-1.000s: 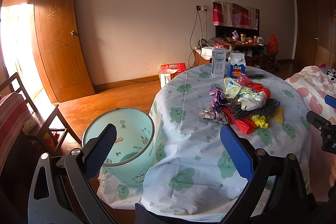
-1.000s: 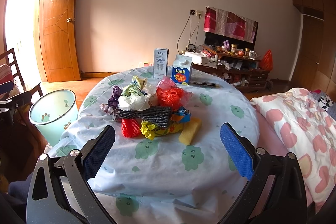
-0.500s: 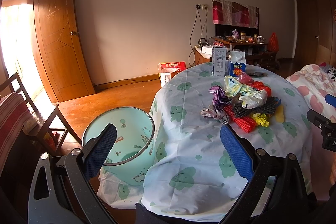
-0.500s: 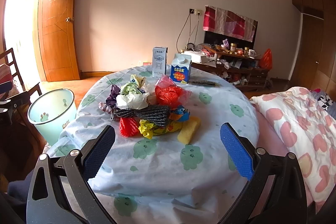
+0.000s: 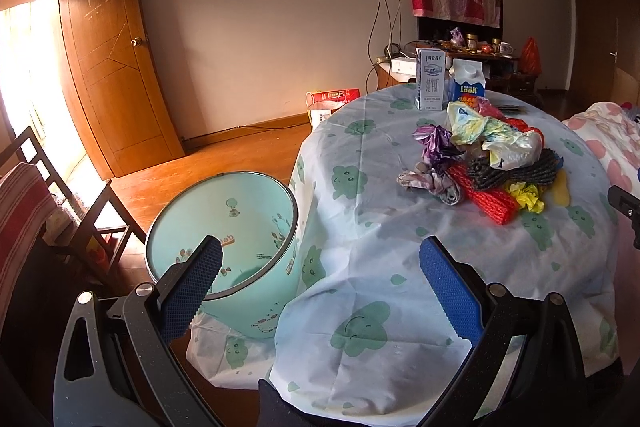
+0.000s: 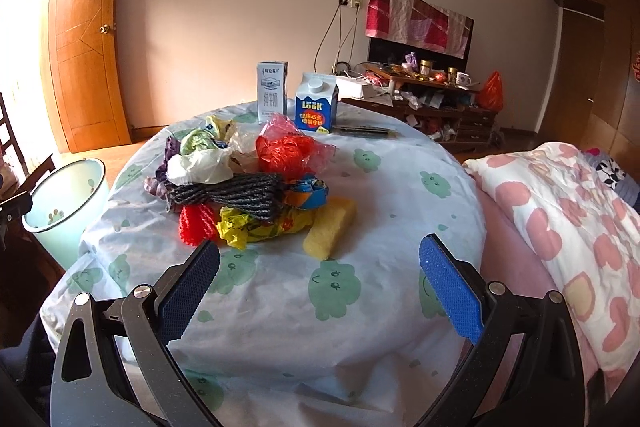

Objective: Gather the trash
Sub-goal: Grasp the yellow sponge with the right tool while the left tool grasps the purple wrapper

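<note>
Trash pile [image 6: 244, 187] heaped at bench [image 6: 360, 307] centre, nothing yet seen binned; bin [image 5: 224, 227] stood beside bench's left edge; jaws of left gripper [image 5: 320, 267] and right gripper [image 6: 320, 267] spread, nothing held.

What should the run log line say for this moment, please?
left claw: open, empty | right claw: open, empty | trash pile: on table, untouched | bin: beside table

Bin [image 6: 66, 195] base hidden behind table edge [image 6: 92, 227]; shelf clutter [image 6: 432, 107] too small to identify

Mint-green bin [image 5: 224, 223], white tablecloth [image 6: 360, 291] with green blobs, seemingly cartoon faces.
</note>
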### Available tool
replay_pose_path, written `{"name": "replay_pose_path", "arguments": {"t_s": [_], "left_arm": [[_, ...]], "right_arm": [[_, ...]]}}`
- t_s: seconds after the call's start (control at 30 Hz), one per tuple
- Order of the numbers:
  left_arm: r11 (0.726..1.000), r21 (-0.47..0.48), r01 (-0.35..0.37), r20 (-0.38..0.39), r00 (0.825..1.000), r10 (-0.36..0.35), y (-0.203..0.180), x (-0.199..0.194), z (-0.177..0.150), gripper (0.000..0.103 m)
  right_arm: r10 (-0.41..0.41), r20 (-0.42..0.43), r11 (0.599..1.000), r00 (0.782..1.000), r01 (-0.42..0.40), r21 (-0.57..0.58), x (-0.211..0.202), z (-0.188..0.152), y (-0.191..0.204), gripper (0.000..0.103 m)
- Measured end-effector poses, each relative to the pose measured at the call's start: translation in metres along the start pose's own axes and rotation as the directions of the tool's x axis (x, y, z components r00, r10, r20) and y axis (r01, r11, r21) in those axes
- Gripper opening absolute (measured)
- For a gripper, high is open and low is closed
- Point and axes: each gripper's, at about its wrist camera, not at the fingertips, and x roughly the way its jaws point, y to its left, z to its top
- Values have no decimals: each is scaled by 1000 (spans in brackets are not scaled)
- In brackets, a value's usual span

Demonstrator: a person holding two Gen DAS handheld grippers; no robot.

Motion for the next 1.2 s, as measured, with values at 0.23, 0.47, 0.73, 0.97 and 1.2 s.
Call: {"name": "replay_pose_path", "arguments": {"t_s": [0.23,0.47,0.73,0.97,1.2], "left_arm": [[1000,24,14,-44,999,-13,-17,47,0,97],[999,45,28,-83,996,-24,-40,92,6,97],[997,59,58,-71,996,-54,-61,108,22,97],[994,63,94,-76,993,-89,-78,122,34,96],[988,49,148,-118,983,-141,-92,142,36,82]], "right_arm": [[-65,-56,998,996,65,-1,51,-7,-13,97],[-69,-143,996,987,75,39,100,-6,-29,70],[10,-182,999,983,-2,45,126,0,-28,46],[133,-188,990,973,-121,75,127,2,-33,17],[87,-151,991,985,-70,114,124,0,-62,17]]}}
